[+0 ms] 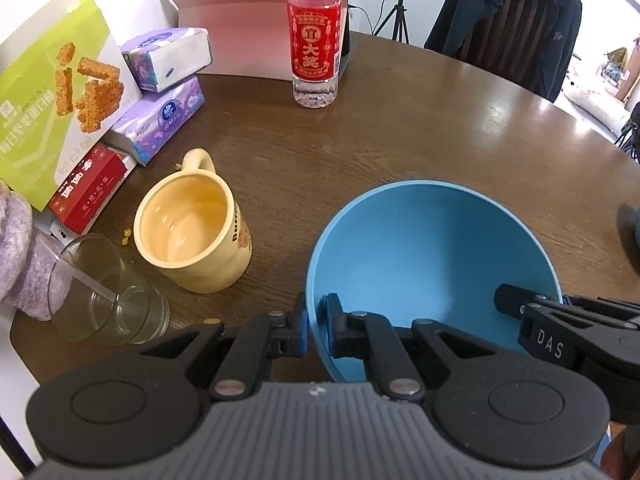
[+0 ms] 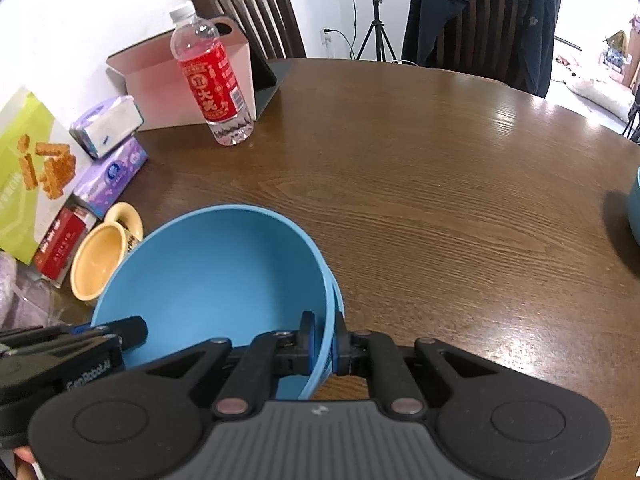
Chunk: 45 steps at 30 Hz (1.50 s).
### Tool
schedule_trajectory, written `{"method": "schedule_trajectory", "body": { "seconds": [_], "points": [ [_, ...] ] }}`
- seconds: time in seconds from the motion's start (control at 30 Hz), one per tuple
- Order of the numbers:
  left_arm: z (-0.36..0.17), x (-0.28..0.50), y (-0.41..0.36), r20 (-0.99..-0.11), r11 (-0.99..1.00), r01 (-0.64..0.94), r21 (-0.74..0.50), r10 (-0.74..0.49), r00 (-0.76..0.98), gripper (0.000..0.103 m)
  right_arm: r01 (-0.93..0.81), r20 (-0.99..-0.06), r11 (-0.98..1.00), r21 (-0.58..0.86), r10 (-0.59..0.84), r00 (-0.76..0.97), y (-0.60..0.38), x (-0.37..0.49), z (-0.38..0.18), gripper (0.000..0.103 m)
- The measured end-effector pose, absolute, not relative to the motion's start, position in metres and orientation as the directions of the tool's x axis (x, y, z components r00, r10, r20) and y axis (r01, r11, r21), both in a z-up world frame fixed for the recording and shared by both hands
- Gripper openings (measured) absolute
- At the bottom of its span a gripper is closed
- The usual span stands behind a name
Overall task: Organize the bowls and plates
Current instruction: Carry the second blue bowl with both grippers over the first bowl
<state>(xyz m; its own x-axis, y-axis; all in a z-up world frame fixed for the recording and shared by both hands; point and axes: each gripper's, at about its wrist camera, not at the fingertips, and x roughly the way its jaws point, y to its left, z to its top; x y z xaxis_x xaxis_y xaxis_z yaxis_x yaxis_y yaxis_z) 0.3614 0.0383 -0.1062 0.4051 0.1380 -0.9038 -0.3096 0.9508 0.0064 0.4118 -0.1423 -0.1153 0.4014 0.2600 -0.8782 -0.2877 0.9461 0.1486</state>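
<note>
A light blue bowl point(image 1: 432, 256) is held between both grippers above the brown round table point(image 1: 400, 128). My left gripper point(image 1: 317, 328) is shut on the bowl's left rim, one finger inside and one outside. My right gripper point(image 2: 325, 340) is shut on the bowl's right rim point(image 2: 328, 304), where a second blue rim edge shows just outside the first. The bowl point(image 2: 212, 272) looks empty. A darker teal bowl point(image 2: 634, 208) shows partly at the right edge of the right wrist view.
A yellow mug point(image 1: 192, 228) and a clear glass point(image 1: 104, 296) lying on its side sit left of the bowl. A red-labelled water bottle point(image 1: 314, 36), tissue packs point(image 1: 164, 92), snack boxes point(image 1: 52, 92) and a pink box point(image 1: 240, 28) stand at the back left. Chairs stand behind the table.
</note>
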Motion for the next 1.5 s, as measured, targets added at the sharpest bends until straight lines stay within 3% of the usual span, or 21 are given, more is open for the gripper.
{"method": "schedule_trajectory", "body": {
  "seconds": [1.5],
  "points": [
    [-0.135,0.367,0.019,-0.871,0.966,-0.212,0.146,0.227,0.435,0.013,-0.342,-0.853,0.937,0.078,0.24,0.463,-0.135,0.414,-0.135,0.009]
  ]
}}
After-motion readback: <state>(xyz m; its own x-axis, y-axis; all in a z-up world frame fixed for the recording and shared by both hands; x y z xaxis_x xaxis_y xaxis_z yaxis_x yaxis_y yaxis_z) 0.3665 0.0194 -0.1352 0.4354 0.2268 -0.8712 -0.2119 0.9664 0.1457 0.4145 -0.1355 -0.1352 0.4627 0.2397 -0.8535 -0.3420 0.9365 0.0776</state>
